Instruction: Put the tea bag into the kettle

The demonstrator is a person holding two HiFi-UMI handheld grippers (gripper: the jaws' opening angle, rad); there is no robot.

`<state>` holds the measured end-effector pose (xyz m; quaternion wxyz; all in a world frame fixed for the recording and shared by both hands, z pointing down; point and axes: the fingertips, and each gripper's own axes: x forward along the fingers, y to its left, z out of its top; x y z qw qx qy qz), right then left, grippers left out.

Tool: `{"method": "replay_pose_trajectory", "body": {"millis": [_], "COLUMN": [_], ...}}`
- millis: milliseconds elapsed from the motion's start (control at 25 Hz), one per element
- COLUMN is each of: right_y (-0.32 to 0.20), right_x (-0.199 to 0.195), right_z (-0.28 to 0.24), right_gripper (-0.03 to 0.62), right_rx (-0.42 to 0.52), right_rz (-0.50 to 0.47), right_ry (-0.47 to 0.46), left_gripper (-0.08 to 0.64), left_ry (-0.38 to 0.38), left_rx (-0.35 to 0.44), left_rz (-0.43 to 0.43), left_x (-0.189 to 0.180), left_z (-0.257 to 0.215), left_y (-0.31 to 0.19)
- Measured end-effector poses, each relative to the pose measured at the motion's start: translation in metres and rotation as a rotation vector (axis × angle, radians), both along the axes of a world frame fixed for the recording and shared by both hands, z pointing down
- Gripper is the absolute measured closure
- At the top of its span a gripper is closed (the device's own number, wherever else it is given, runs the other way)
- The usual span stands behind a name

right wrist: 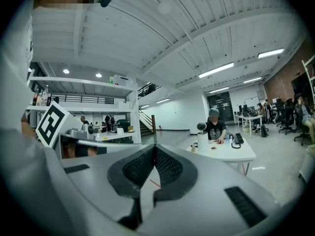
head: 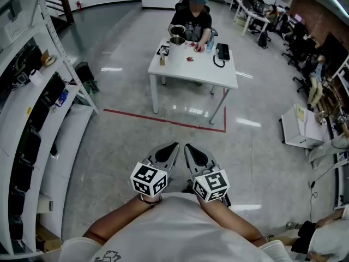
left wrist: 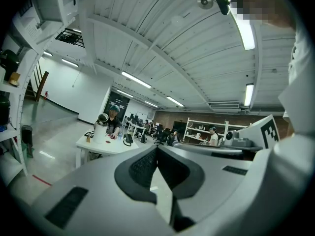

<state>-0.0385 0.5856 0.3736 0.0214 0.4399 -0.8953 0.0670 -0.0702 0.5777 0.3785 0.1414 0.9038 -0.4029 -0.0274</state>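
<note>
Looking close in, I see my left gripper (head: 173, 148) and right gripper (head: 188, 149) side by side, both pinched shut with nothing in them. Far ahead, the kettle (head: 177, 39) sits on the white table (head: 202, 72). The tea bag is too small to find.

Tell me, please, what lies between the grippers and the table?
Only bare floor, crossed by a red tape line near the table; the head view shows it. The left gripper and right gripper are shut and empty.
</note>
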Motion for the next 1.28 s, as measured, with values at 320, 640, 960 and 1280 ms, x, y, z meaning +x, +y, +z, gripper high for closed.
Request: {"method": "replay_pose_trajectory", "body": {"millis": [320, 640, 960, 1280], "right_y": [-0.006, -0.027, -0.067, -0.122], "right_x": [-0.003, 0.003, 0.032, 0.082], "right_z": [0.006, 0.012, 0.018, 0.015], "right_gripper": [0.580, 0.580, 0.580, 0.580], "right_rx": [-0.022, -0.049, -0.058, -0.055], "right_rz": [-0.028, -0.056, -0.061, -0.086], "right_ry": [-0.024, -0.036, -0.058, -0.059], "left_gripper": [0.551, 0.551, 0.551, 0.551], "left_ry": [0.010, 0.011, 0.004, 0.011], "left_rx": [-0.034, -0.039, -0.065, -0.071], "left_rz": [-0.006, -0.016, -0.006, -0.010], "left_x": [0.000, 0.006, 0.036, 0.090], "left_z": [0.010, 0.012, 0.023, 0.024], "left_y": [-0.007, -0.029, -0.071, -0.128]}}
